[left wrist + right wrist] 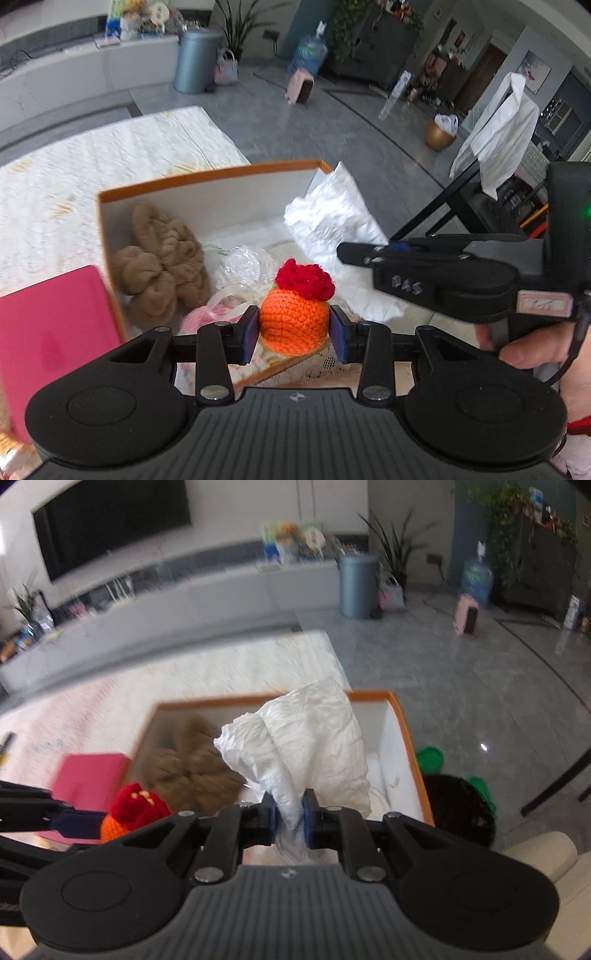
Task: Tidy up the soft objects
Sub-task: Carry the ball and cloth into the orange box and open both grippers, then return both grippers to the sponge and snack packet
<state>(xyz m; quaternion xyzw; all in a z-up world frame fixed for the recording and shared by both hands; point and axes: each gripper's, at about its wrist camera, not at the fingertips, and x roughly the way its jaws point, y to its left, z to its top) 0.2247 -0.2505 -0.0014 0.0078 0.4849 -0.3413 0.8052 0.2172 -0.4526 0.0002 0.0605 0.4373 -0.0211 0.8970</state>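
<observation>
Left claw (293, 328) clamping orange crochet ball (293, 323), right claw (289, 820) pinching white cloth (306, 746), box (413, 753) interior partly hidden

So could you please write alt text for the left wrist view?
The left claw grips an orange crocheted ball topped with red yarn, above an orange-rimmed box holding brown yarn. At right, the right claw holds crumpled white cloth.

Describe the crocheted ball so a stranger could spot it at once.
Find the orange-rimmed box on the white tablecloth. At its near edge, the left gripper holds the crocheted ball. Unlike the tan yarn bundle and white cloth nearby, it is bright orange with a red tuft.
</observation>
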